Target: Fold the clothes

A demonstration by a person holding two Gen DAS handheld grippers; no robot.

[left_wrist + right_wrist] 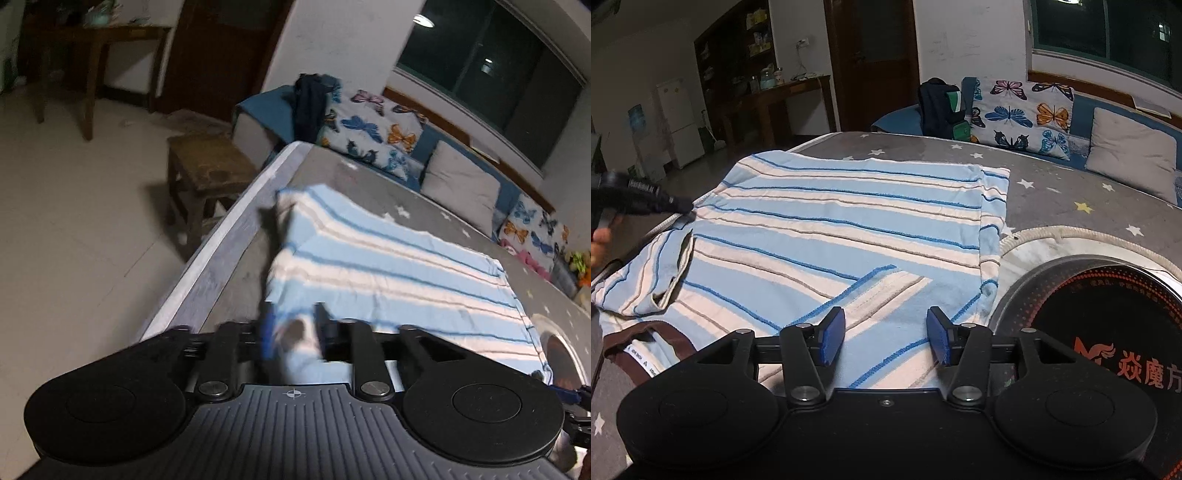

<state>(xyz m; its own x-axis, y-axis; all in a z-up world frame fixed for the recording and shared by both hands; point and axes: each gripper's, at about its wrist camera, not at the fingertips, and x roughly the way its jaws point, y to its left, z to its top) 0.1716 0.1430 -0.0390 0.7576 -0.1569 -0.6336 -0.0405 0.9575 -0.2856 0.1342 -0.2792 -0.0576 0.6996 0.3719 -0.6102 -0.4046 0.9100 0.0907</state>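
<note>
My left hand-held gripper (291, 336) is clamped on a bunched edge of the striped shirt (831, 229), lifting it at the left edge of the bed (1071, 192). The rest of the shirt lies flat. My right hand-held gripper (886, 336) hangs open above its near hem, beside a round black tin (1108, 332).
</note>
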